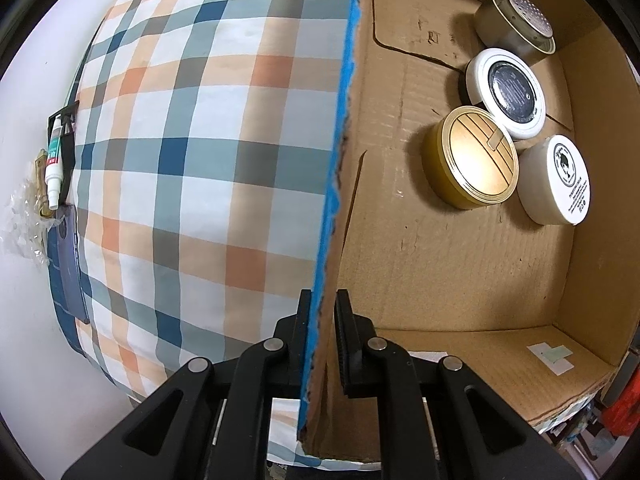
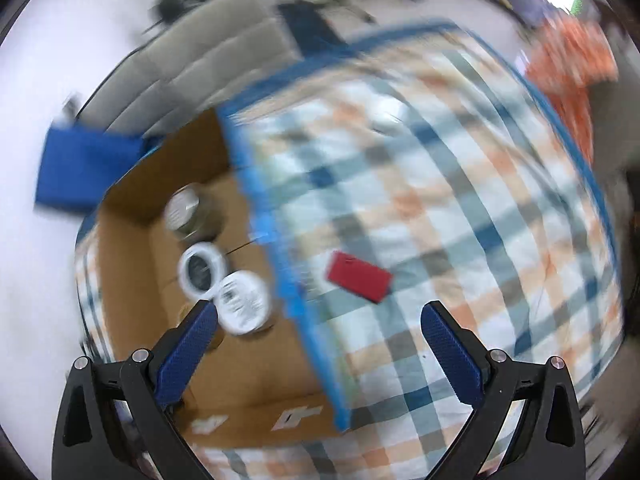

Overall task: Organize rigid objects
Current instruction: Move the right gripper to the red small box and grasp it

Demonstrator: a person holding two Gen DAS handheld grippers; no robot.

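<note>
Four tins (image 1: 474, 158) sit boxed; left tongs (image 1: 322, 340) pinch the box wall (image 1: 326, 216); right tongs (image 2: 320, 320) gape, a blurry red block (image 2: 358, 282), probably unboxed, at twelve o'clock.

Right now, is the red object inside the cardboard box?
No, the red object lies on the checked cloth, outside the blue-edged wall of the cardboard box.

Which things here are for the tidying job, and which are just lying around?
For the job: cardboard box, gold tin, silver tin, two white jars, red box, left tool clamped on the box wall, right tool open.

Just lying around: checked cloth, white tube, blue bag.
</note>
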